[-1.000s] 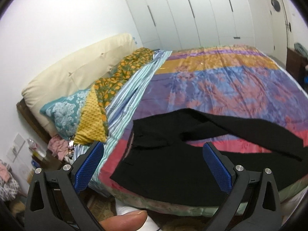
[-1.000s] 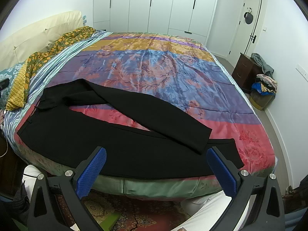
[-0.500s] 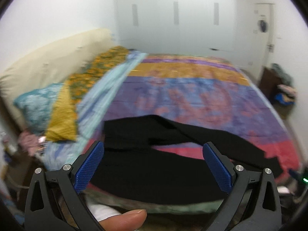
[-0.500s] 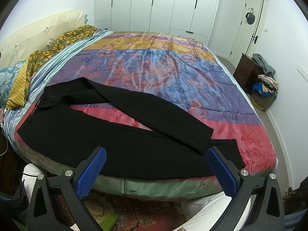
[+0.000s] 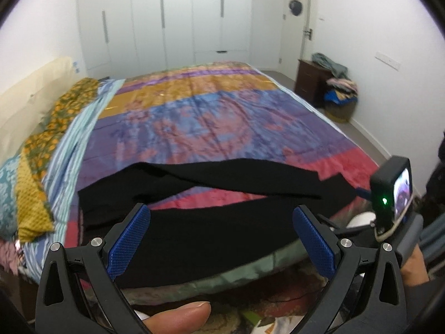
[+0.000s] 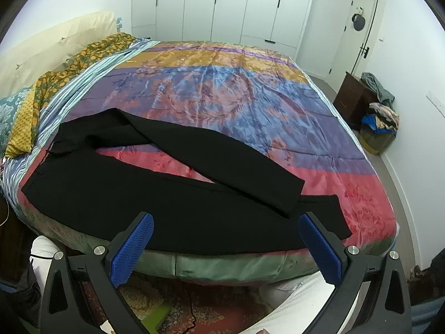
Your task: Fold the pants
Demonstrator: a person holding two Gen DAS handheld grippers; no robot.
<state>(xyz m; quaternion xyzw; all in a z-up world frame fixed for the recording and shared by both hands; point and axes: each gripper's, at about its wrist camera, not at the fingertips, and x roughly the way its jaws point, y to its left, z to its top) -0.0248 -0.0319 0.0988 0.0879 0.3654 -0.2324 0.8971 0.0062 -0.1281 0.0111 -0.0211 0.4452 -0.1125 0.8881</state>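
Observation:
Black pants [image 5: 211, 228] [image 6: 155, 194] lie spread along the near edge of the bed, waist to the left, legs running right. The far leg crosses diagonally over the near one. My left gripper [image 5: 221, 240] hovers open before the bed edge, over the pants' middle, with nothing between its blue pads. My right gripper [image 6: 226, 246] is open too, held off the bed edge near the leg ends. The right tool's camera body [image 5: 392, 194], with a green light, shows at the right of the left wrist view. A thumb tip [image 5: 178, 318] rests on the left tool.
A colourful quilt [image 6: 222, 89] covers the bed. Pillows and patterned cloths [image 6: 41, 94] pile at the left by a cream headboard. White wardrobes [image 5: 167, 19] stand behind. A dark nightstand [image 6: 353, 97] and a basket of clothes [image 6: 378, 130] stand at the right wall. A patterned rug [image 6: 178, 306] is underfoot.
The left gripper has swung rightward, from facing the pillows and waist to facing the middle of the pants and the right tool. The right gripper barely moved. The pants lie as before.

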